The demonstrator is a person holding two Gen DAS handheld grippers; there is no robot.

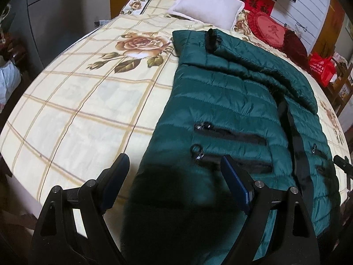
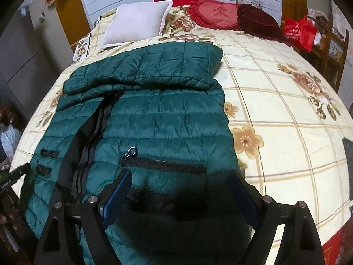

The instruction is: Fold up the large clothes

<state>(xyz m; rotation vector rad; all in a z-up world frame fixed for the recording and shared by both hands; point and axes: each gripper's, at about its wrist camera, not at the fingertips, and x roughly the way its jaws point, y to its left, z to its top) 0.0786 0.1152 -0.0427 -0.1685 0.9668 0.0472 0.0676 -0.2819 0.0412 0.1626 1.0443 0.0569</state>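
Observation:
A dark green quilted puffer jacket (image 1: pixel 231 101) lies front up on the bed, sleeves folded across its upper part, black zip open down the middle. It also shows in the right wrist view (image 2: pixel 167 119). My left gripper (image 1: pixel 174 165) is open above the jacket's lower left hem, empty. My right gripper (image 2: pixel 181 181) is open above the lower right hem, just below a black pocket zip (image 2: pixel 163 165), empty. The hem below both grippers lies in shadow.
The bed (image 1: pixel 77 110) has a cream checked sheet with rose prints. A white pillow (image 2: pixel 136 22), a red heart cushion (image 2: pixel 216 13) and a dark red cushion (image 2: pixel 260 22) lie at the head. A red bag (image 2: pixel 300 33) sits on shelving at right.

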